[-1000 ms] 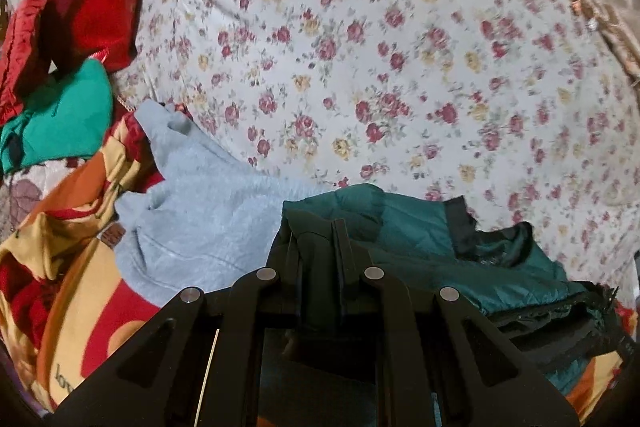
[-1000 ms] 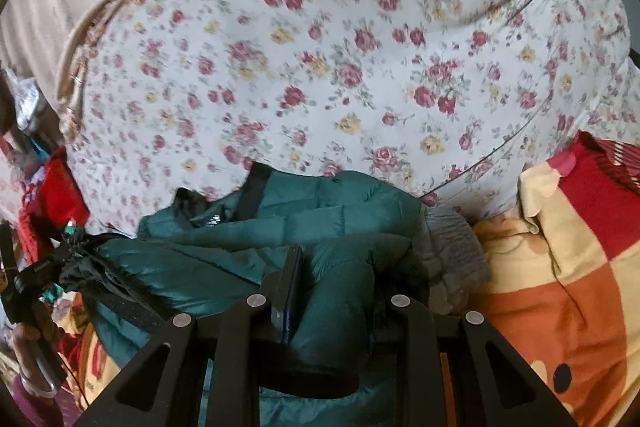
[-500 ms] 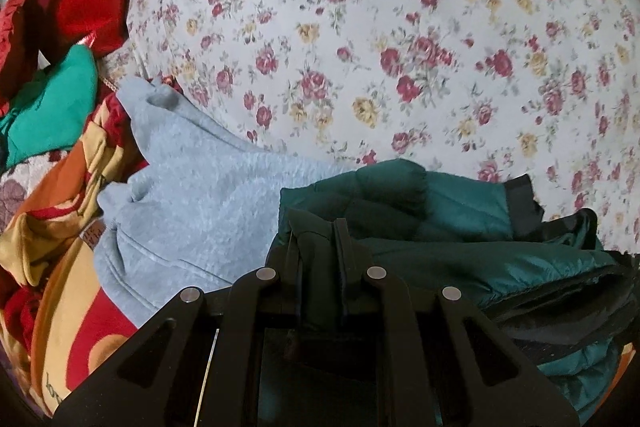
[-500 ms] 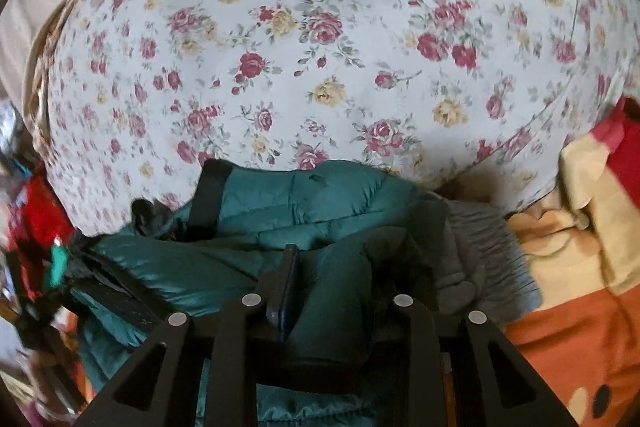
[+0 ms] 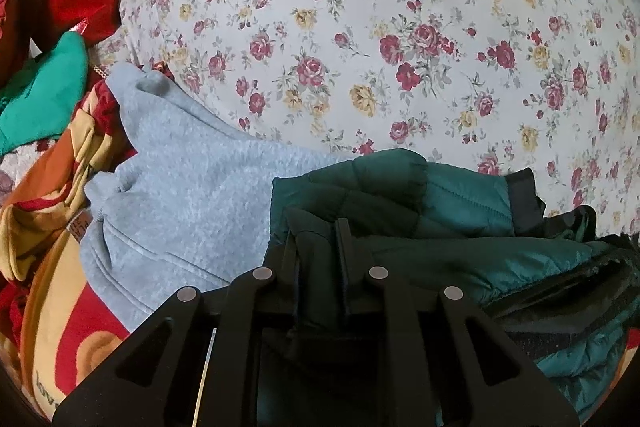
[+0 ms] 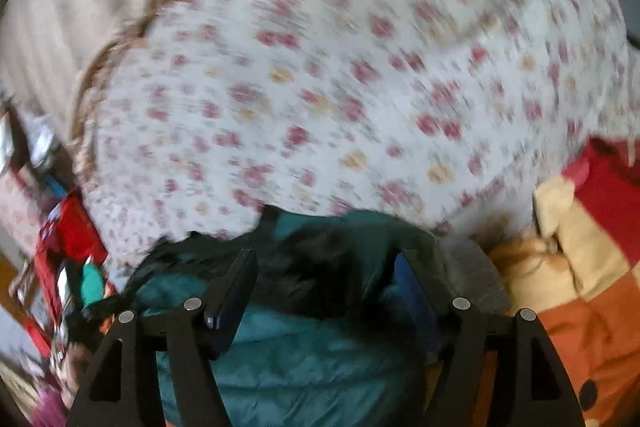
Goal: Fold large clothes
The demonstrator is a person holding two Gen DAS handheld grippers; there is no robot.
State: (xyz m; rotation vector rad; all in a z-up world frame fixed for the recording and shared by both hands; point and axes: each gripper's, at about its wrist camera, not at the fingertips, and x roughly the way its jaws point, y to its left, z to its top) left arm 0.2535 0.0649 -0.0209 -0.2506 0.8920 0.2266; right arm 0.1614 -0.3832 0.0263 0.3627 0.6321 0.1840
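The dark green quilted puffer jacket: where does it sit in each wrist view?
Left wrist: the dark green quilted puffer jacket fills lower right, pinched in the left gripper.
Right wrist: jacket bottom centre, between the open right gripper fingers.
Shared landmark: white rose-print bedsheet behind.

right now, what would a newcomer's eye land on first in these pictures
The rose-print bedsheet fills the upper part of both views. In front of it lies the dark green puffer jacket, a fold of it pinched in the left gripper, while the right gripper stands open over it. A pale grey sweatshirt lies left of the jacket, against a red and orange blanket.
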